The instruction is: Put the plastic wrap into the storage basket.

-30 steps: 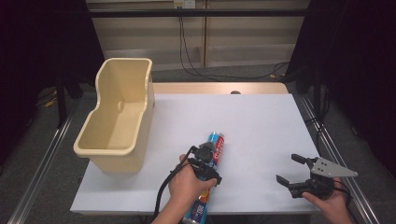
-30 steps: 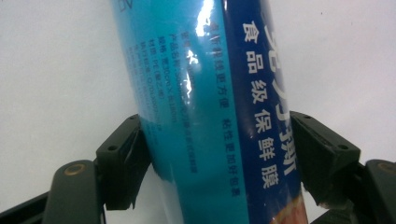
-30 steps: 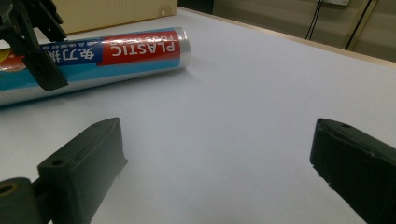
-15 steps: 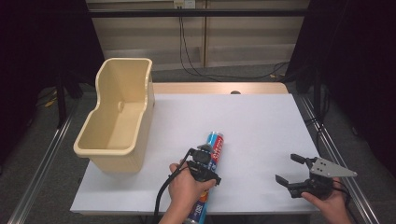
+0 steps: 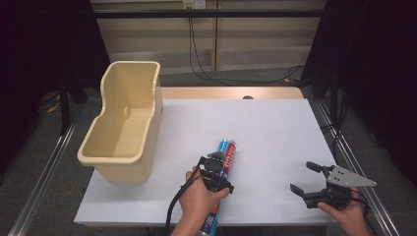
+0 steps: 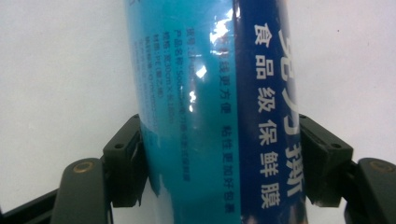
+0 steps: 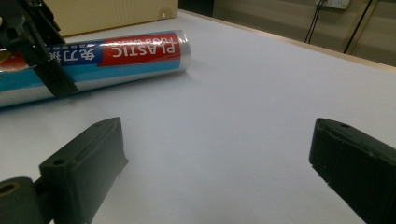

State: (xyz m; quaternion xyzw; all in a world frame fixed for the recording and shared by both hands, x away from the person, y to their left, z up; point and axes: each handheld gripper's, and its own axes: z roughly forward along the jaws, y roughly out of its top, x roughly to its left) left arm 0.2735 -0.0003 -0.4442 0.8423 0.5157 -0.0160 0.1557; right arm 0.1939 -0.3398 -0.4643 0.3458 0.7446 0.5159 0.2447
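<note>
While the roll of plastic wrap (image 5: 222,162) lay lengthwise on the white table (image 5: 275,132), the left claw (image 5: 216,173) was clenched around its middle — in the left gripper view both black jaws pressed against the sides of the blue tube (image 6: 219,107), whose printed label ran up between them. The person's left hand (image 5: 199,196) held that claw from below, a black cable trailing off toward the table's near edge. In the right gripper view the roll (image 7: 93,65) showed its red band with white lettering and a silvery end, lying flat on the table with the left claw (image 7: 39,44) over it.

The right claw (image 5: 307,179) sat well apart to the right, near the table's front edge, held in the right hand (image 5: 346,214); its jaws stood spread wide with nothing between them — only bare table surface (image 7: 224,116).

A cream plastic bin (image 5: 125,130) stood at the table's left side, away from the roll.
</note>
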